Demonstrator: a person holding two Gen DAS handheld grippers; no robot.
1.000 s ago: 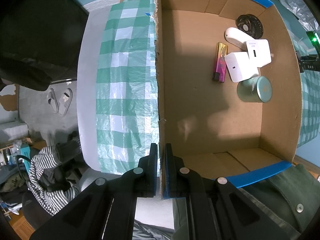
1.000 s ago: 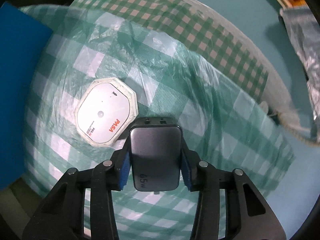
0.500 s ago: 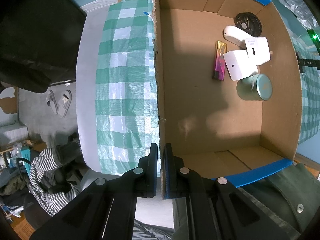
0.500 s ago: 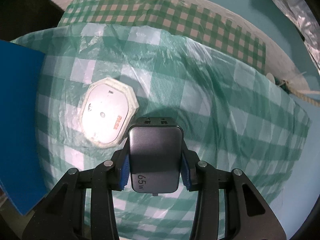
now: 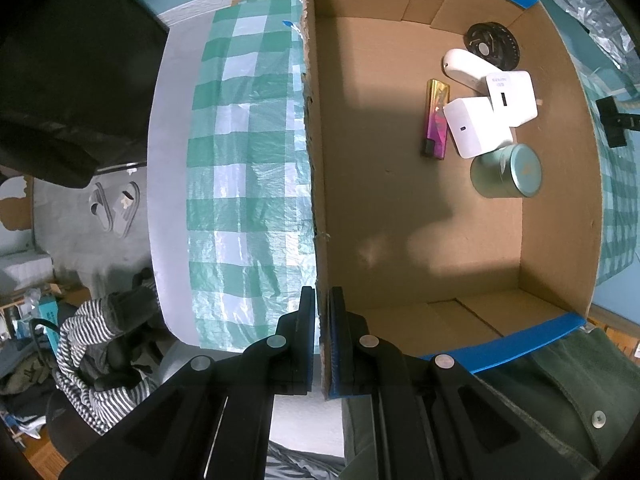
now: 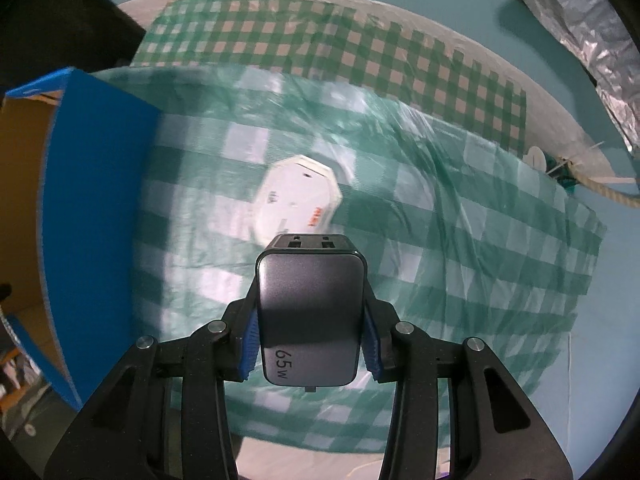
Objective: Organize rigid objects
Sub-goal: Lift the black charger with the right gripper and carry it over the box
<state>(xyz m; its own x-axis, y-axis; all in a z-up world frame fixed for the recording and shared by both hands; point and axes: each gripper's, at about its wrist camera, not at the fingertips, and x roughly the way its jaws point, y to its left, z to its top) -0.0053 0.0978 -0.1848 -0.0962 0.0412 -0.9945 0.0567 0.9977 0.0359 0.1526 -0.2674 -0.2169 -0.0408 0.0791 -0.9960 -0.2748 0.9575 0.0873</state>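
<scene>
My left gripper (image 5: 322,320) is shut on the left wall of the cardboard box (image 5: 316,184), near its front corner. Inside the box lie a black disc (image 5: 493,46), a white oblong device (image 5: 464,68), two white chargers (image 5: 478,126) (image 5: 514,100), an iridescent lighter (image 5: 435,118) and a teal tin (image 5: 507,171). My right gripper (image 6: 310,344) is shut on a grey 65W charger (image 6: 310,316), held above the checked cloth. A white octagonal device (image 6: 298,196) lies on the cloth beyond it. The box's blue outer wall (image 6: 94,208) stands to the left.
A green checked cloth (image 5: 248,184) covers the table on both sides of the box. The table's left edge (image 5: 154,184) drops to a floor with slippers and clothes. A silver foil bag (image 6: 576,28) and a rope (image 6: 600,188) lie at the far right.
My right gripper has lifted the grey charger higher and swung left, so the box's blue wall and opening come into view. The left gripper keeps its hold on the box wall.
</scene>
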